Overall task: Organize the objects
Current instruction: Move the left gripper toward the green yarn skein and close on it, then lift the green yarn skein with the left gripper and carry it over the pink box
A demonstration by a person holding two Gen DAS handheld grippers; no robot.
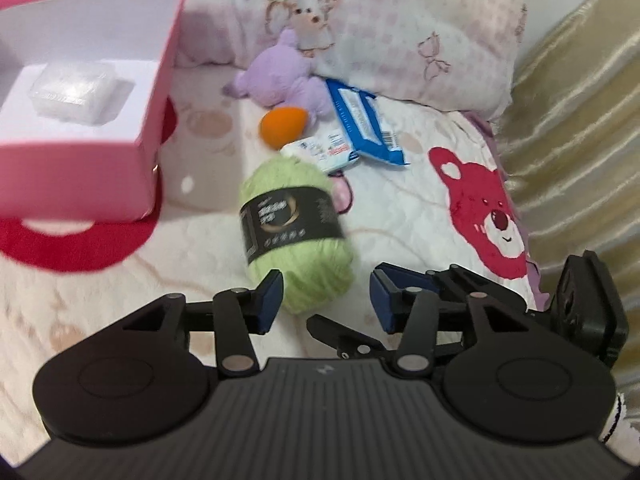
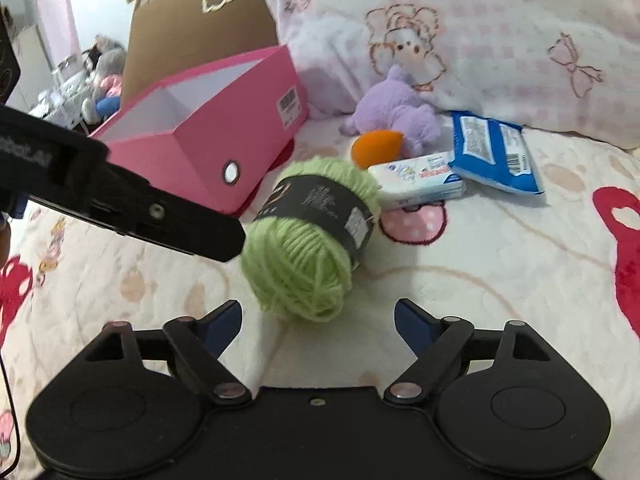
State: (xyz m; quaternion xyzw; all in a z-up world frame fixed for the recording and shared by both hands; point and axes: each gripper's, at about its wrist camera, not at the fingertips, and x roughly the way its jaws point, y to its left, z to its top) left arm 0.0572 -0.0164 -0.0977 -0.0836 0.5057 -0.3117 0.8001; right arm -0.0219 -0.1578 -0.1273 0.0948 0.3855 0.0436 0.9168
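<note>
- Yarn (image 1: 296,232) — a pale green ball with a black paper band around its middle — lies on its side on the bed (image 1: 400,216), on a cream blanket printed with red bears.
- Left tongs (image 1: 326,300) stand partly open, the near end of the yarn just ahead of the gap. The left blue pad looks to be right at the yarn's edge; the blur hides whether it touches. The right pad stands clear of it.
- Right tongs (image 2: 318,320) are spread wide, nothing between the pads. The yarn sits just beyond their tips, a little left of centre, its wound end facing this camera.
- In the right wrist view the black arm of the left tongs reaches in from the left, its tip right by the yarn's left side.
- Box (image 1: 92,100), pink outside and white inside, stands open to the left of the yarn, near but apart. A clear plastic case (image 1: 74,92) sits in a recess in its white insert.
- Behind the yarn lie a small white packet (image 2: 418,180), just beside the banded end, and an orange egg-shaped thing (image 2: 376,146).
- Further back, a lilac plush toy (image 2: 400,110) rests against a pillow (image 2: 480,40), with a blue wipes pack (image 2: 494,152) to its right.
</note>
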